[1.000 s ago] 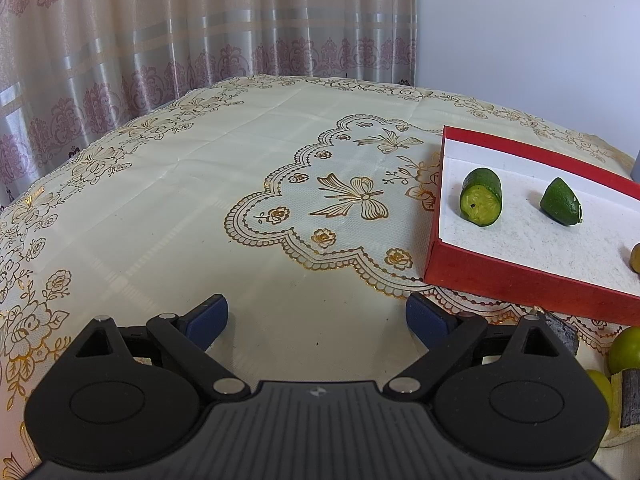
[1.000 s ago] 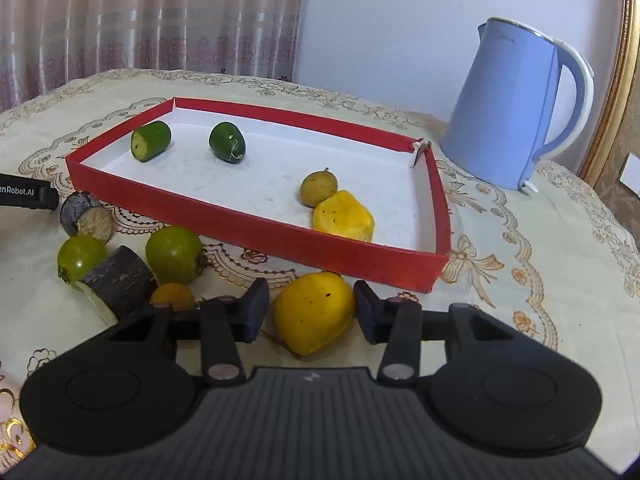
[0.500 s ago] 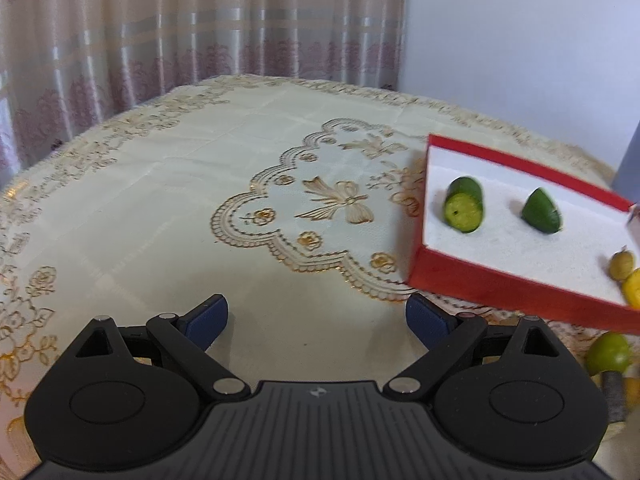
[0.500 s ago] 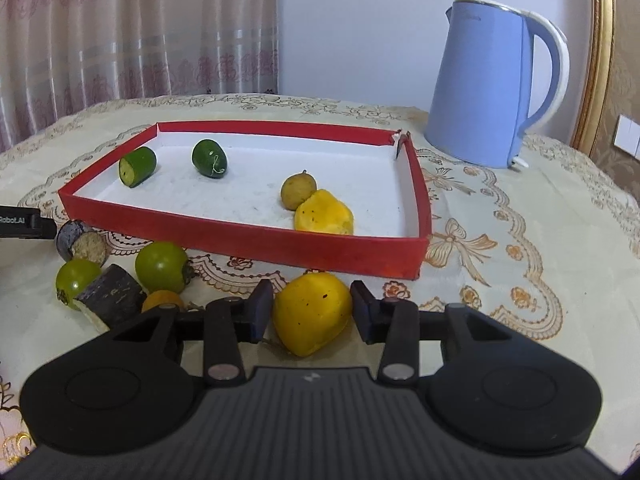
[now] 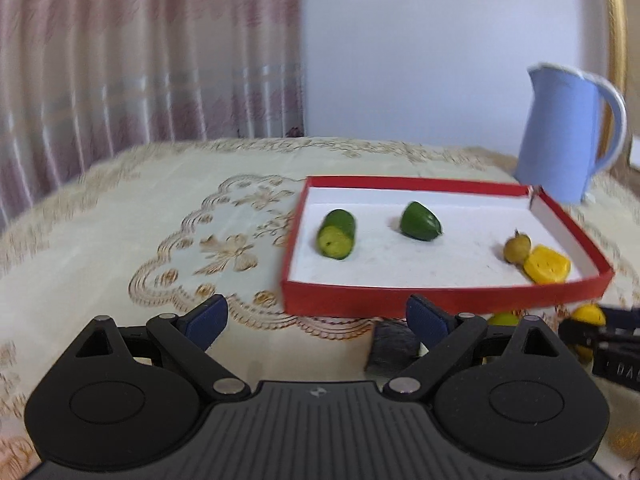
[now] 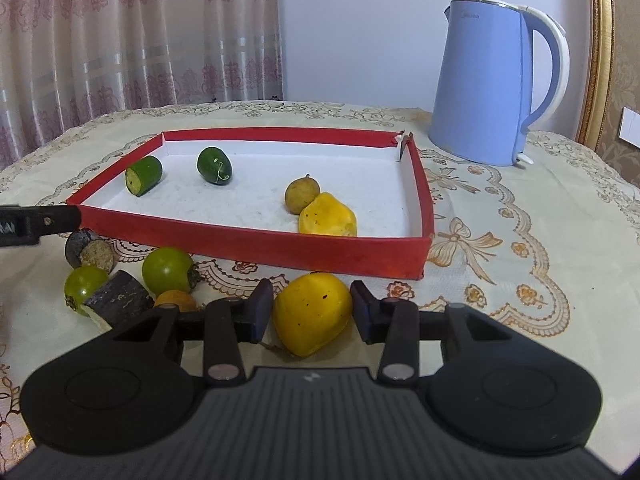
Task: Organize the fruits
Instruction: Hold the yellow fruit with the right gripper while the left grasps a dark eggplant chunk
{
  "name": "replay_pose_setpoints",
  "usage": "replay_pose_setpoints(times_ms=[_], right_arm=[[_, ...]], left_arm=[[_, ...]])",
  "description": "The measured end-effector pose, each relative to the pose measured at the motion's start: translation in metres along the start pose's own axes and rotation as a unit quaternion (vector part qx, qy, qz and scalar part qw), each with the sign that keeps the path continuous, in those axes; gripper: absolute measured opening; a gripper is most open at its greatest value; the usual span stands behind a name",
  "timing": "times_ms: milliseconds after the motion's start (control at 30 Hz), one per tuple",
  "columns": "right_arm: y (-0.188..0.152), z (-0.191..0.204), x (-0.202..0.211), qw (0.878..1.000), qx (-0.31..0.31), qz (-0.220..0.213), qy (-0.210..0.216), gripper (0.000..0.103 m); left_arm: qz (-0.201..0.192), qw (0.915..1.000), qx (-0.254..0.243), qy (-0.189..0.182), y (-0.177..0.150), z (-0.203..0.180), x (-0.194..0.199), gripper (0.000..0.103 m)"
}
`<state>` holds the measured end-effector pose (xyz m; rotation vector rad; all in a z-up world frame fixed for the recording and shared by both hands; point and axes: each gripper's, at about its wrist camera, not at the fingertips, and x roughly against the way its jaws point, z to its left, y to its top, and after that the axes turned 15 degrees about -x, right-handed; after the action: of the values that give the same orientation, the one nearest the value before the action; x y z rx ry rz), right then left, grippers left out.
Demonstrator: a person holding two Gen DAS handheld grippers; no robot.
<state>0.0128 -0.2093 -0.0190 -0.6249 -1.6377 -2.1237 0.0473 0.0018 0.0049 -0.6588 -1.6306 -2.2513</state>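
My right gripper [image 6: 311,312] is shut on a yellow fruit [image 6: 312,314], low over the tablecloth just in front of the red tray [image 6: 240,240]. In the tray lie a cut green piece [image 6: 143,175], a green piece [image 6: 215,165], a small brownish fruit [image 6: 302,195] and a yellow piece [image 6: 328,218]. My left gripper [image 5: 318,320] stands open with nothing between its blue pads [image 5: 208,320], facing the front left corner of the tray [image 5: 400,300]. One of its fingers [image 6: 40,222] shows at the left edge of the right wrist view.
Loose on the cloth left of the yellow fruit are two green round fruits [image 6: 168,270], two dark cut pieces [image 6: 118,296] and a small orange fruit [image 6: 176,300]. A blue kettle [image 6: 492,88] stands behind the tray's right corner. Curtains hang beyond the table.
The left gripper has swung to the right and risen a little, bringing the whole tray and the kettle into its view. The right gripper has rolled slightly, still on the yellow fruit.
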Motion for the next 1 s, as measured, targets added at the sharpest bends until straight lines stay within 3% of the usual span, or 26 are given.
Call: replay_pose_setpoints(times_ms=[167, 267, 333, 400, 467, 533, 733, 900, 1000], right_arm=[[0.001, -0.002, 0.001, 1.000, -0.006, -0.001, 0.006, 0.040], [0.001, -0.004, 0.001, 1.000, -0.009, -0.001, 0.009, 0.040], [0.001, -0.004, 0.001, 1.000, -0.010, -0.001, 0.011, 0.040], [0.001, -0.005, 0.001, 1.000, -0.013, 0.000, 0.013, 0.040], [0.001, -0.005, 0.001, 1.000, -0.015, 0.002, 0.015, 0.040], [0.002, -0.006, 0.000, 1.000, -0.018, 0.003, 0.017, 0.040], [0.002, -0.007, 0.000, 1.000, -0.019, 0.002, 0.017, 0.040], [0.001, -0.006, 0.001, 1.000, -0.018, 0.002, 0.017, 0.040], [0.001, -0.005, 0.001, 1.000, -0.017, 0.002, 0.017, 0.040]], left_arm=[[0.023, 0.9984, -0.050, -0.012, 0.008, -0.022, -0.013, 0.096], [0.049, 0.9953, -0.083, 0.008, 0.009, -0.033, -0.023, 0.096], [0.055, 0.9954, -0.079, 0.006, 0.011, -0.032, -0.027, 0.095], [0.063, 0.9953, -0.073, -0.009, 0.013, -0.029, -0.030, 0.080], [0.071, 0.9948, -0.067, -0.029, 0.014, -0.025, -0.029, 0.050], [0.081, 0.9933, -0.065, -0.051, 0.015, -0.020, -0.028, 0.031], [0.091, 0.9929, -0.039, -0.065, 0.006, 0.002, -0.021, 0.029], [0.086, 0.9954, -0.023, -0.034, 0.001, 0.026, -0.018, 0.029], [0.088, 0.9946, -0.018, -0.051, -0.003, 0.032, -0.020, 0.029]])
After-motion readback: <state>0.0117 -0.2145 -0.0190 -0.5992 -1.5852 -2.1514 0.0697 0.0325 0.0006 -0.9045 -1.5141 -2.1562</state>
